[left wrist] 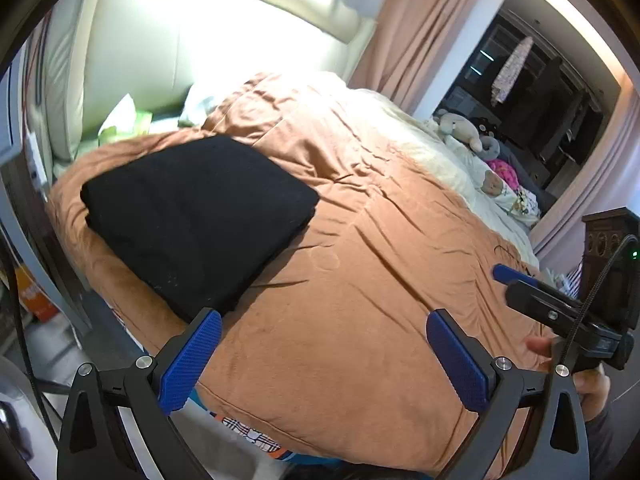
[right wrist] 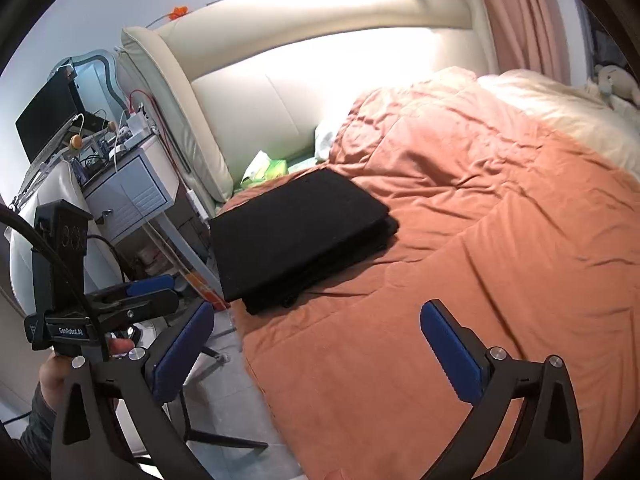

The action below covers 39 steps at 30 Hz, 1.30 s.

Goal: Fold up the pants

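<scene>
The black pants (left wrist: 196, 216) lie folded into a compact rectangle on the orange-brown duvet (left wrist: 360, 280), near the bed's left edge; they also show in the right wrist view (right wrist: 300, 236). My left gripper (left wrist: 324, 356) is open and empty, held above the duvet just in front of the pants. My right gripper (right wrist: 316, 348) is open and empty, above the duvet's edge, in front of the pants. Each gripper shows at the side of the other's view: the right one (left wrist: 560, 304) and the left one (right wrist: 120, 300).
A cream padded headboard (right wrist: 320, 80) stands behind the bed. A bedside table (right wrist: 128, 184) with cables and a monitor is to the left. Soft toys (left wrist: 468, 128) lie along the bed's far side. A pink curtain (left wrist: 420, 20) hangs at the back. A chair leg (right wrist: 216, 436) stands on the floor.
</scene>
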Available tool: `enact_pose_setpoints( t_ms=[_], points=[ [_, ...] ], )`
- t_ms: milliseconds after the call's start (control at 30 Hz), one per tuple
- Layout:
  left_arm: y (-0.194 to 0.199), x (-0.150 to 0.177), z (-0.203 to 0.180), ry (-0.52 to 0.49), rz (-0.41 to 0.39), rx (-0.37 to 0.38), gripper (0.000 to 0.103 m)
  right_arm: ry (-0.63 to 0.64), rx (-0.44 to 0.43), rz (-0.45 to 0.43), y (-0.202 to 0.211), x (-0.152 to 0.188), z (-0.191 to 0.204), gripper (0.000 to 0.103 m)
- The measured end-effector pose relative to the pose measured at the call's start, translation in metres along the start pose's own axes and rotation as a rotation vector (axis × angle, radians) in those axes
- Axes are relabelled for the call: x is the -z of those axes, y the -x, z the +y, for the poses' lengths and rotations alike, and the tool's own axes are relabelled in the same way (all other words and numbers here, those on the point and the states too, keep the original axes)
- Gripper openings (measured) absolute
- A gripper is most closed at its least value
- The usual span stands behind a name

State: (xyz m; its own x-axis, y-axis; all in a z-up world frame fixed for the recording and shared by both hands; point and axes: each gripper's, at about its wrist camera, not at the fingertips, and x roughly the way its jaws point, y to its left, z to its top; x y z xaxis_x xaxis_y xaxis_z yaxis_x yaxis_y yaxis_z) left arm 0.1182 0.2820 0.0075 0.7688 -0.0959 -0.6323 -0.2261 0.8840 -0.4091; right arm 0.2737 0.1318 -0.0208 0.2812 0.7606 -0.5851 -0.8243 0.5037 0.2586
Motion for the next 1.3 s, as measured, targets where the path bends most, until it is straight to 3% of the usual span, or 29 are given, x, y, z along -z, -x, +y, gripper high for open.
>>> enact_pose_setpoints(
  t_ms=[400, 867, 1300],
  points=[
    [0.026, 0.016, -0.060, -0.104, -0.053, -0.029, 0.103, -0.025, 0.069, -0.072, 0.096, 0.037, -0.008, 0.103],
    [0.057, 0.043, -0.131, -0.197, -0.105, 0.037, 0.103, -0.039, 0.184, -0.137, 0.203, 0.086, 0.008, 0.103],
    [0.081, 0.081, -0.185, -0.299, -0.110, 0.096, 0.103, -0.097, 0.336, -0.217, 0.290, 0.152, 0.034, 0.103]
  ],
)
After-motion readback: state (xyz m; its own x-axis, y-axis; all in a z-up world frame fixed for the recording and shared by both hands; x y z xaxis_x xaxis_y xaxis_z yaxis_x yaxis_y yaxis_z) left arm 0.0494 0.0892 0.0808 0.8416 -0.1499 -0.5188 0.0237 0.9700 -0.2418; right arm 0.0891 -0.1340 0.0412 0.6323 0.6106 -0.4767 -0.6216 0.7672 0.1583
